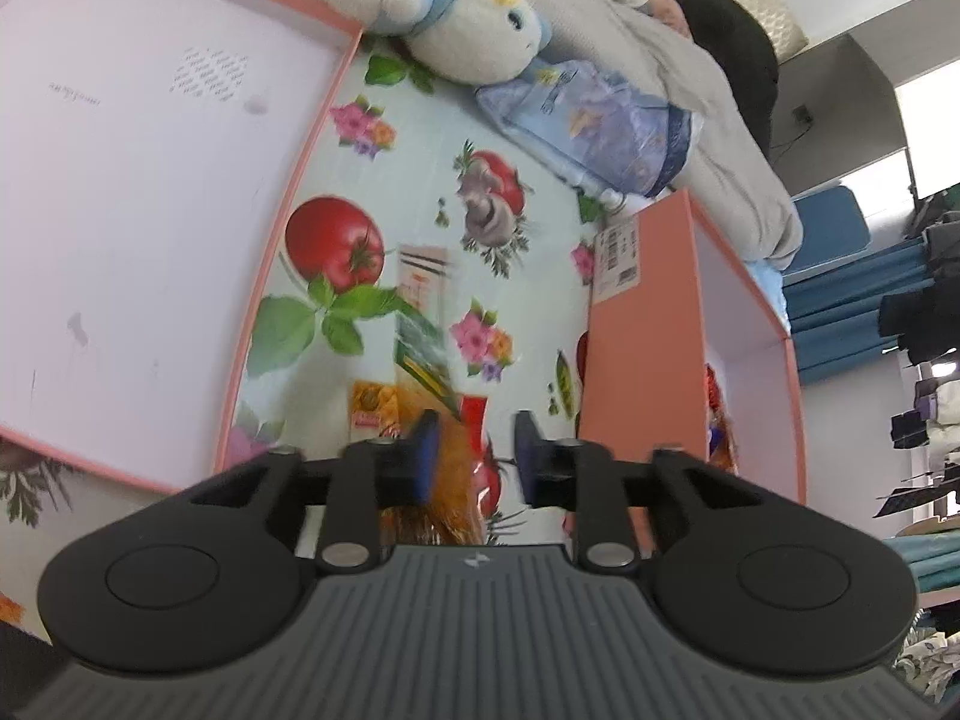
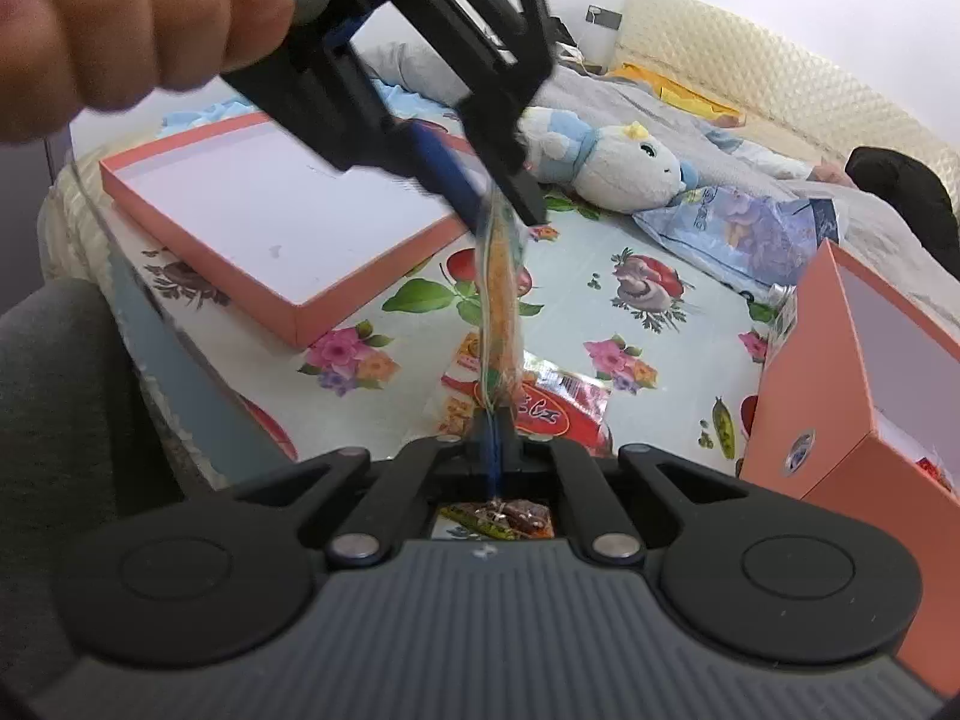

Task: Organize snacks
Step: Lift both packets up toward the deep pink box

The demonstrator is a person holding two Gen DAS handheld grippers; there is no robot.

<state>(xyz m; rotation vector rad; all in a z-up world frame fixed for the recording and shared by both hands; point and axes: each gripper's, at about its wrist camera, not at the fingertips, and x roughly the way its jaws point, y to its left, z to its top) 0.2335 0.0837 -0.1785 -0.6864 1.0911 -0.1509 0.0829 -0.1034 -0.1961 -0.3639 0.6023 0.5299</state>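
The right gripper is seen with its jaws together, clamped on the lower end of a thin snack packet. The packet is stretched upward, edge-on, toward the left gripper, which is held above it by a hand.

In the left wrist view the left gripper is shown with its jaws apart; the orange packet lies between the blue pads, blurred. Contact with the pads cannot be told.

A second, red snack packet is laid flat on the flowered tablecloth, just beyond the right gripper.

A shallow pink box lid is placed on the cloth to the left, open side up. A deeper pink box is set at the right; something red is partly seen inside it. A white and blue plush toy and a blue plastic bag are found at the far edge of the cloth, the toy touching the bag.
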